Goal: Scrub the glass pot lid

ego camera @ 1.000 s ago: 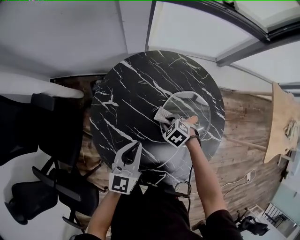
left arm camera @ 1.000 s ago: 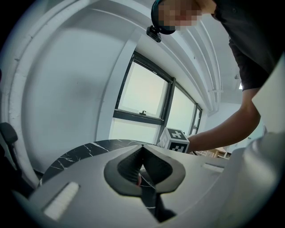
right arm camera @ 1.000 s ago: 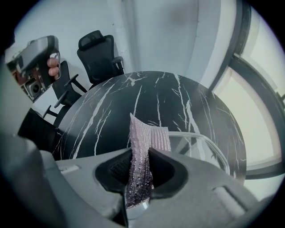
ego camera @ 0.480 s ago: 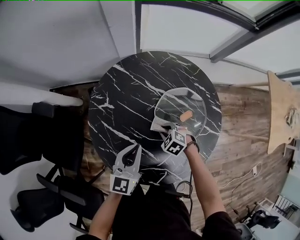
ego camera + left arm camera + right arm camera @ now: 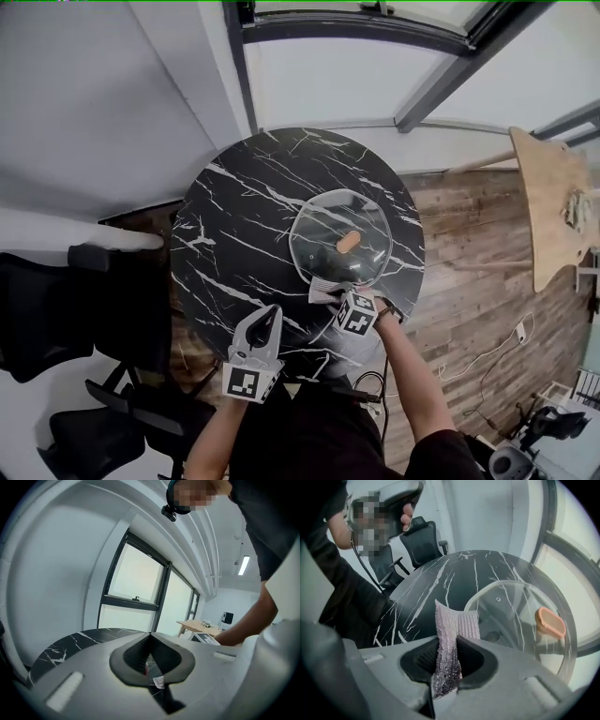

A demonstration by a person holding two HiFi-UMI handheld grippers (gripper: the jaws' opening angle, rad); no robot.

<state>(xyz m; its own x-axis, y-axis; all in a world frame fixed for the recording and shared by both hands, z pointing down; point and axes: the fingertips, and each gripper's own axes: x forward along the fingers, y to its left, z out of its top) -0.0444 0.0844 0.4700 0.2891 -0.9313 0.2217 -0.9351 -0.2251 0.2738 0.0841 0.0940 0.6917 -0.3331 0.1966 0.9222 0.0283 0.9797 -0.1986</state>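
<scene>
The glass pot lid lies flat on the round black marble table, its orange knob up. My right gripper hovers at the lid's near rim, shut on a grey knobbly scrub cloth. In the right gripper view the scrub cloth sticks out from the right gripper just left of the lid and knob. My left gripper stays over the table's near edge, shut and holding nothing. The left gripper points across the table toward a window.
Black office chairs stand to the left of the table. A wooden table is at the far right. Cables run over the wood floor near the person's right side. A wall and window frame border the table's far side.
The right gripper with the cloth has drawn back from over the lid to its near rim. The knob now shows uncovered. The left gripper has hardly moved.
</scene>
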